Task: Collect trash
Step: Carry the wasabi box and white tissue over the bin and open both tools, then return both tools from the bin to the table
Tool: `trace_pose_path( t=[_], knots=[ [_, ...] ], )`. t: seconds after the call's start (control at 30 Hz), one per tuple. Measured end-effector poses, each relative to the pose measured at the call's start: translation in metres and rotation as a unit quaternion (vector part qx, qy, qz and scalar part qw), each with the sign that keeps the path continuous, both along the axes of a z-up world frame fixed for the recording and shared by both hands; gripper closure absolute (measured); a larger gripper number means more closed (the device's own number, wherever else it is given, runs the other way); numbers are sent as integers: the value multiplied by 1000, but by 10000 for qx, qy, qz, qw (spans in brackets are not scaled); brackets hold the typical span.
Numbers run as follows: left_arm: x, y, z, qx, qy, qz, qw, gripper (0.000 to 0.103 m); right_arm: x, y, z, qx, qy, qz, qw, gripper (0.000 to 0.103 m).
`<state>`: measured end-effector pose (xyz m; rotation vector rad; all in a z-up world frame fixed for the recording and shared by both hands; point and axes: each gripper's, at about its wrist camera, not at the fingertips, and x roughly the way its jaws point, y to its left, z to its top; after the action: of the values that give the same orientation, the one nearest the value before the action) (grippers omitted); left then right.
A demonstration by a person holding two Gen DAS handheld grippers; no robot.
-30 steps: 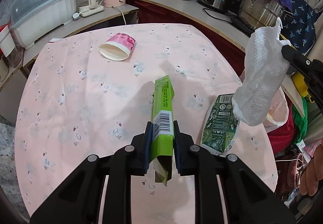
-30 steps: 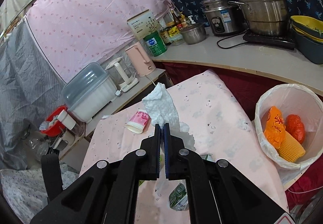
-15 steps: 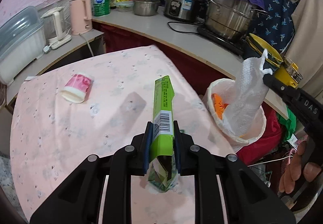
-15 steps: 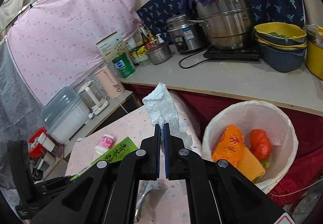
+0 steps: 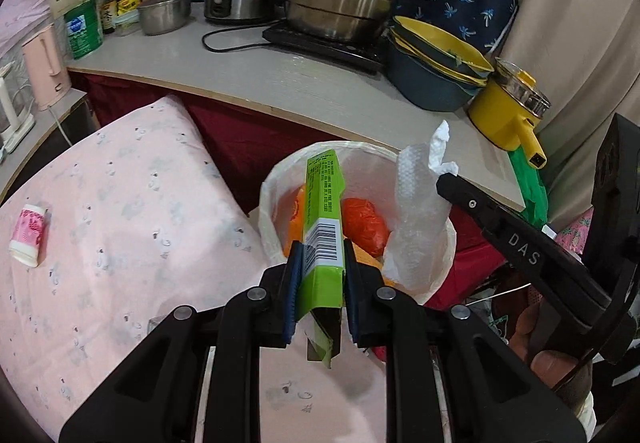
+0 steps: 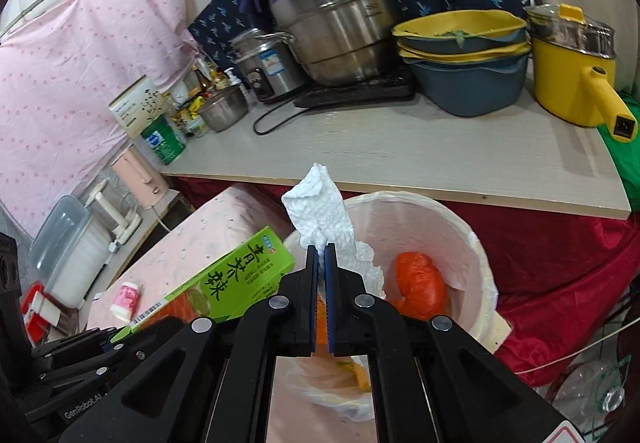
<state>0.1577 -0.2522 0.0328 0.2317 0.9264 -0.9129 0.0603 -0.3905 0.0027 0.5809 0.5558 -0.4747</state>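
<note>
The left gripper [image 5: 320,279] is clamping a green carton [image 5: 323,227] and the right gripper [image 6: 320,267] is pinching a paper towel [image 6: 320,211] over the lined bin [image 6: 478,243] — neither dropped yet — while a pink cup [image 5: 28,229] is lying uncollected on the table [image 5: 120,203].

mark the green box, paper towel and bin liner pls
green box [image 5: 322,219], left wrist view, barcode face above the jaws
paper towel [image 6: 320,207], right wrist view, upper crumpled part
bin liner [image 6: 476,243], right wrist view, right rim
</note>
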Motion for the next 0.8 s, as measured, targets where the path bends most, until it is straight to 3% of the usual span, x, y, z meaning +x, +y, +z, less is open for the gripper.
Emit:
trace_pose_path(
  t=[0.23, 0.3, 0.33, 0.4, 0.57, 0.7, 0.8],
  knots=[
    [-1, -20, -10, -138, 127, -115, 9998, 82, -1, -15, -9, 0, 100, -42, 9999, 96],
    [2, -20, -9, -170, 81, 63, 9998, 56, -2, -14, -7, -75, 106, -102, 9999, 89],
    [2, -20, -9, -183, 41, 121, 9998, 52, -2, -14, -6, -84, 91, -103, 9999, 89],
    [4, -18, -8, -187, 10, 170, 9997, 51, -2, -13, -3, -111, 45, -115, 9999, 82],
    [9, -9, -8, -97, -78, 348, 9993, 51, -3, -8, 4, -169, 13, -87, 9998, 78],
    [13, 5, -7, -72, -120, 518, 9986, 51, -3, 1, 9, -209, -4, -55, 9998, 66],
    [17, 19, -6, -41, -158, 666, 9976, 51, -3, 14, 11, -213, -2, 30, 9998, 64]
  ],
)
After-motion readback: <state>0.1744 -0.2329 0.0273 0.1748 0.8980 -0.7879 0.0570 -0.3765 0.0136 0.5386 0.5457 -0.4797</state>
